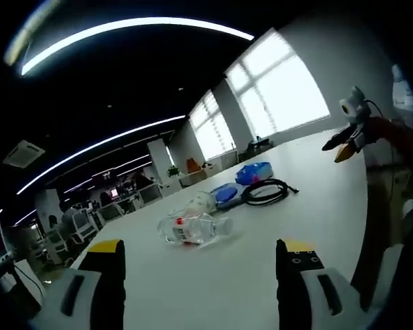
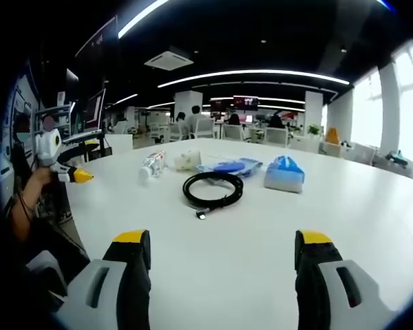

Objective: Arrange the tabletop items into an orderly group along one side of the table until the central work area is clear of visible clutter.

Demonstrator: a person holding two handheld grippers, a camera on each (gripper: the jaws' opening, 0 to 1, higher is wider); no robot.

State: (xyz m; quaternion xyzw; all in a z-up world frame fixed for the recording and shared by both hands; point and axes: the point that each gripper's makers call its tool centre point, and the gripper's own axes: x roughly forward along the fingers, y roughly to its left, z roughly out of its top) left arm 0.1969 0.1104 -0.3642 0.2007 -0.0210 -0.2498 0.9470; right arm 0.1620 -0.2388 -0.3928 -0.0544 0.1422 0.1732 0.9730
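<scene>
Open-plan office stretches behind a broad white worktop [image 2: 261,254], with ceiling light strips, big windows and rows of desks and chairs. On the worktop I see the items lying in a loose cluster away from my claws. A clear plastic bottle [image 1: 196,229] lies on its side, red on its label; in the right gripper view the same bottle [image 2: 152,165] sits far left of the group. Next to it is a pale crumpled packet [image 2: 187,160], then a flat blue pouch [image 2: 228,167]. A coiled black cable [image 2: 213,190] lies nearest my right claw, its plug end trailing towards me. A light blue tissue pack [image 2: 284,173] rests just beside the coil. My left claw [image 1: 201,275] hangs open above bare worktop, holding nothing. My right claw [image 2: 220,265] is likewise spread wide and empty. Each view catches the other claw's yellow tips at its edge.
</scene>
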